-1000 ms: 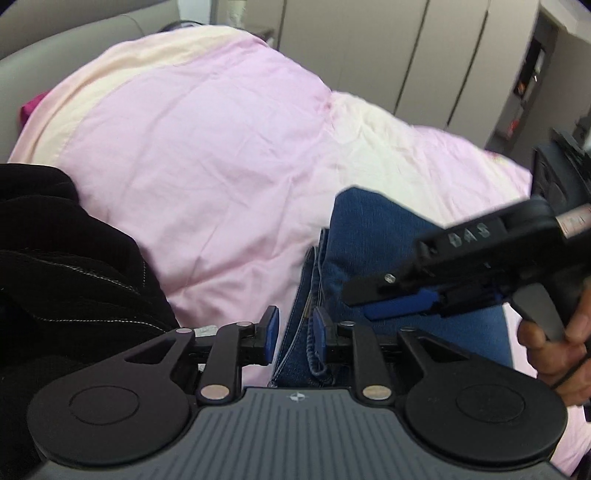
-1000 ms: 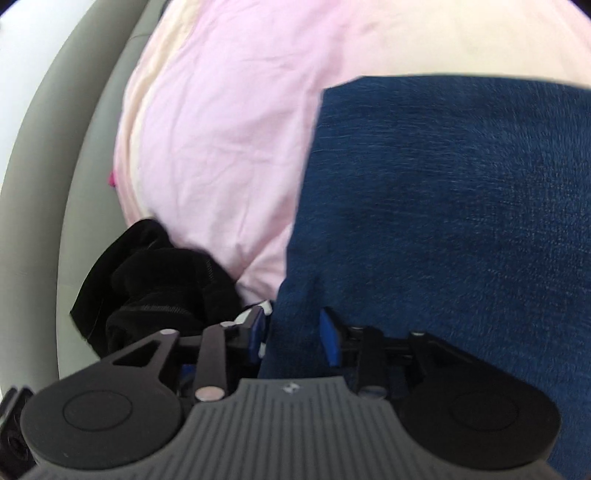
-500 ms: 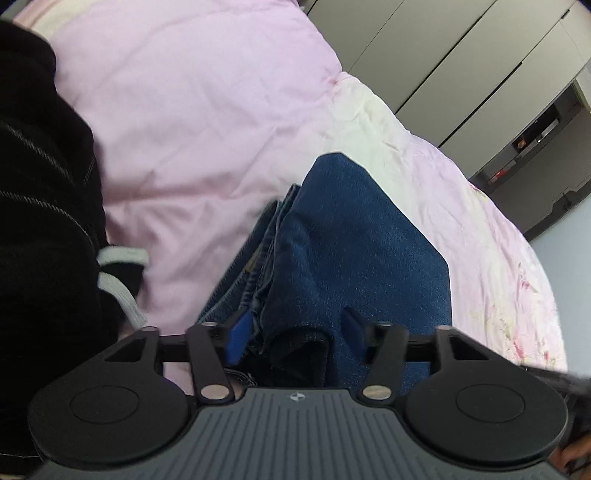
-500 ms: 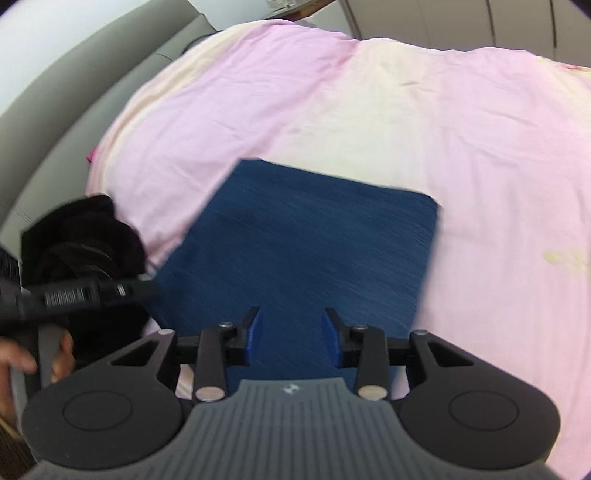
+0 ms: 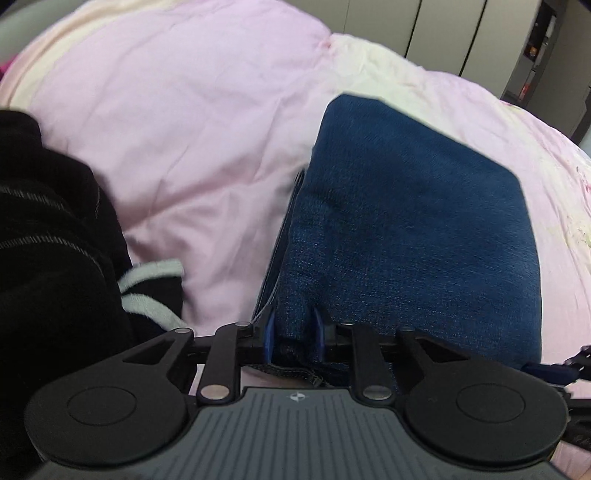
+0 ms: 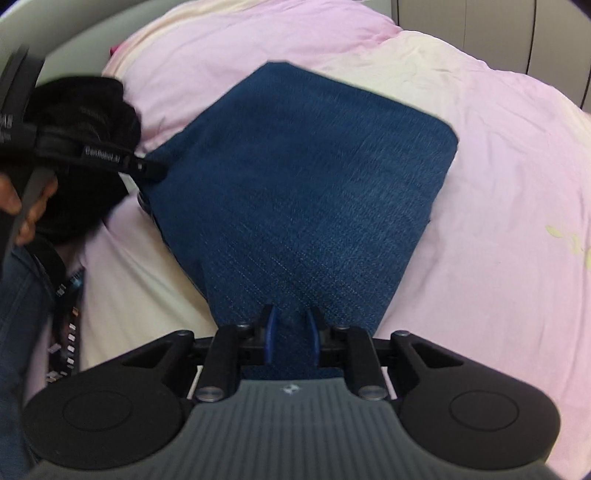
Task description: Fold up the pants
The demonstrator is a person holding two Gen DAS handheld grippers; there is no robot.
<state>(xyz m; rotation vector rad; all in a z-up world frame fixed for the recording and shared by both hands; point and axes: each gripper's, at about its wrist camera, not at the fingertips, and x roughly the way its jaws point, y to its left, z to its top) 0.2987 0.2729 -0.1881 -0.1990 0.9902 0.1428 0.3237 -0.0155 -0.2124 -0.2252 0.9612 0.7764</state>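
The folded blue jeans (image 5: 406,221) lie as a flat rectangle on the pink bedcover (image 5: 184,129). My left gripper (image 5: 293,338) is shut on the jeans' near left corner, with thick denim between its blue pads. In the right wrist view the jeans (image 6: 306,192) spread ahead, and my right gripper (image 6: 290,338) is shut on their near corner. The left gripper (image 6: 147,170) also shows there, at the jeans' left corner. The tip of the right gripper (image 5: 546,369) shows at the right edge of the left wrist view.
A pile of black clothes (image 5: 48,258) with white stripes lies left of the jeans, also in the right wrist view (image 6: 85,122). Grey wardrobe doors (image 5: 443,33) stand behind the bed. The bedcover (image 6: 509,184) spreads right of the jeans.
Both grippers have closed on the near corners of the jeans. Half a second ago both were open at the fabric's edge.
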